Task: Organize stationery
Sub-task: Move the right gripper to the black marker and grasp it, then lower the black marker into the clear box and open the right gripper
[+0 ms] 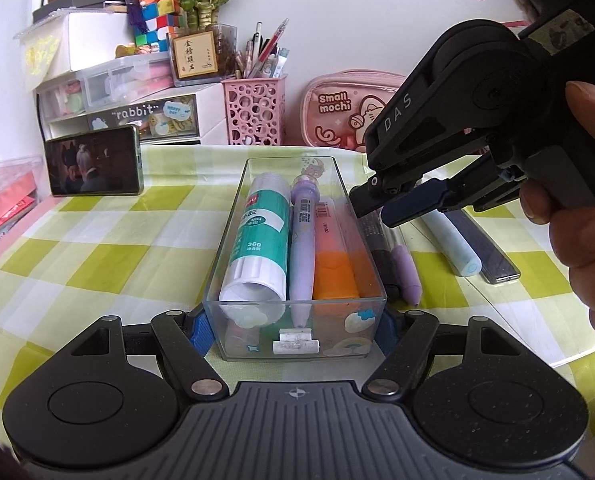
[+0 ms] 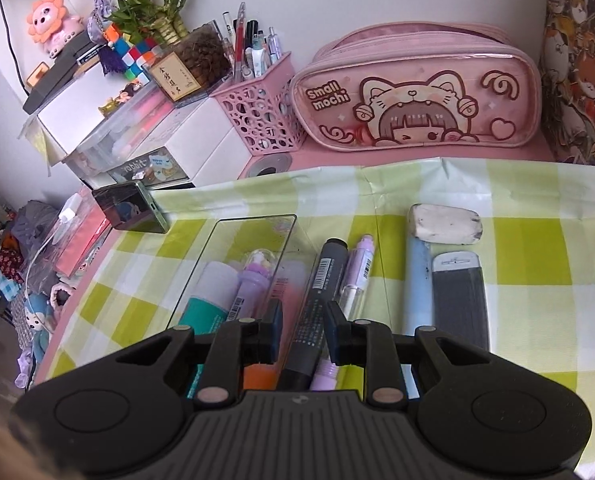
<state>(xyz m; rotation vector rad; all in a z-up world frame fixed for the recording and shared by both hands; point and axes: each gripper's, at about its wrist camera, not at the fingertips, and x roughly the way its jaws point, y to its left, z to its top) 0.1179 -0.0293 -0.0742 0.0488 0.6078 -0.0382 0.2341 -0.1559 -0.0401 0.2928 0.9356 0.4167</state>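
**Holding the Tray, Straddling the Marker**

Bracing the clear tray (image 1: 233, 240) at its near end, the left tool (image 1: 293, 330) has one blue pad against each outer side wall, at lower centre of the left wrist view. The tray sits on the checked surface (image 1: 97, 256) and contains, left to right, a glue stick (image 1: 261, 240), a lilac pen (image 1: 302, 240) and an orange highlighter (image 1: 333, 264).

The right tool (image 2: 300, 334) is partly open. Its fingers (image 2: 271, 330) stand either side of a black marker (image 2: 317, 300) lying just right of the tray; whether the pads touch the marker cannot be told. In the left wrist view this tool enters from the upper right, tips low over the items beside the tray.

Right of the marker, in order, lie a lilac-capped pen (image 2: 357, 276), a pale blue stick (image 2: 417, 284) and a grey flat case (image 2: 459, 300). A white eraser (image 2: 445, 224) lies beyond them. A pink pencil case (image 2: 413, 92) stands at upper centre.
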